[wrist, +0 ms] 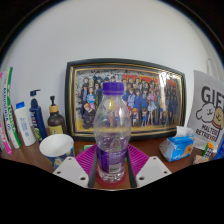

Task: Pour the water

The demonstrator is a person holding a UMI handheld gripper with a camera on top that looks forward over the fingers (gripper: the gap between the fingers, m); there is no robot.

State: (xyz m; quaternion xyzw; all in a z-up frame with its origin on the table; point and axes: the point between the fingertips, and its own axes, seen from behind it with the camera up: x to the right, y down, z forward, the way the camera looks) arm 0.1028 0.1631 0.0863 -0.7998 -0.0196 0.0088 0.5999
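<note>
A clear plastic water bottle [112, 135] with a purple cap and purple label stands upright between my gripper's [112, 170] two fingers. The magenta pads [86, 160] press against its lower body on both sides, so the gripper is shut on it. The bottle's base is close above the brown tabletop [155, 146]; I cannot tell whether it touches. A white cup [56, 149] with a blue pattern stands to the left of the bottle, just beyond the left finger, with its opening facing up.
A framed group photo [150, 95] leans on the white wall behind the bottle. Several toiletry bottles and tubes [35, 115] stand at the left. At the right are a blue tissue pack [178, 148] and a white printed box [208, 115].
</note>
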